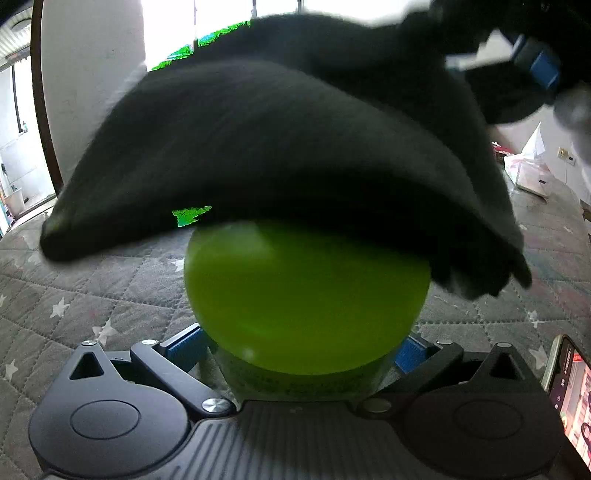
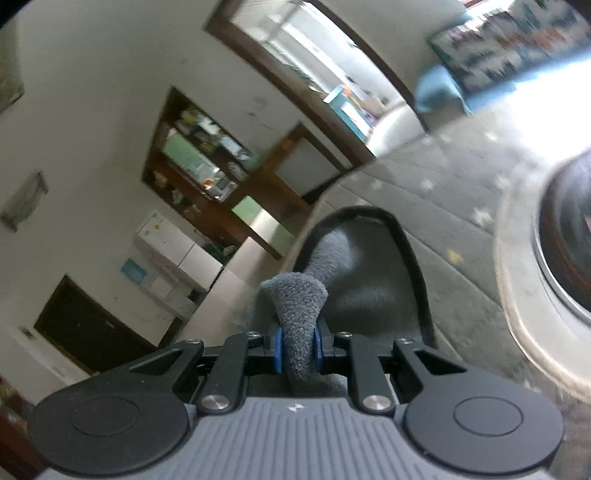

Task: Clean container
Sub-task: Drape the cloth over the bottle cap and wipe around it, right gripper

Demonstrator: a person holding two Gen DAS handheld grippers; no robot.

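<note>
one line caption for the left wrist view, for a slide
Left gripper clamps a green container while a dark cloth drapes over its far end.

My left camera looks level along its tool, very near the green container (image 1: pixel 306 295). My right camera is tilted, facing shelves (image 2: pixel 199 162). Both see the cloth (image 1: pixel 266 155).

White walls (image 2: pixel 92 92), dark wooden shelf (image 2: pixel 192 162), star-patterned grey quilt (image 1: pixel 74 295), bright window (image 1: pixel 170 29)
</note>
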